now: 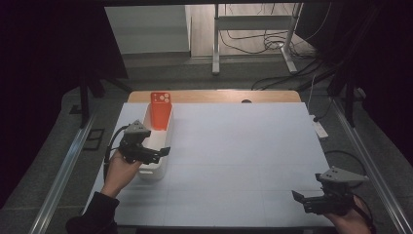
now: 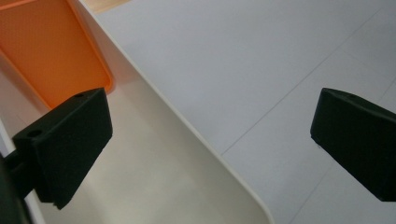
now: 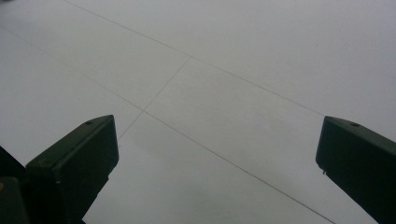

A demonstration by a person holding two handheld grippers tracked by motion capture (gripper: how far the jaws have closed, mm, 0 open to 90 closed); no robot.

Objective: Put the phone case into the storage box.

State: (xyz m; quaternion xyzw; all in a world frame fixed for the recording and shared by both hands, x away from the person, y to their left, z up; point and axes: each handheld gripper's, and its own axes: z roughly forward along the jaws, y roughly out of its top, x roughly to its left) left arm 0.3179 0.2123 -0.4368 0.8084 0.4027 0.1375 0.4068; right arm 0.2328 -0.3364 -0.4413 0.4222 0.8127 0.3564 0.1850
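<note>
Matte white tabletop (image 1: 234, 146) | left edge: smooth rounded white bin (image 1: 158, 170), glossy orange phone (image 1: 160, 109) upright | left gripper (image 1: 163, 152) released | right gripper (image 1: 298, 196) released

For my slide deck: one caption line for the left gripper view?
Open left gripper straddling the white bin's rim, orange phone case leaning inside.

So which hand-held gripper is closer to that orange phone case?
Left. The left hand-held gripper hovers over the white bin holding the orange phone case; the right hand-held gripper sits across the table, near its front right corner.
</note>
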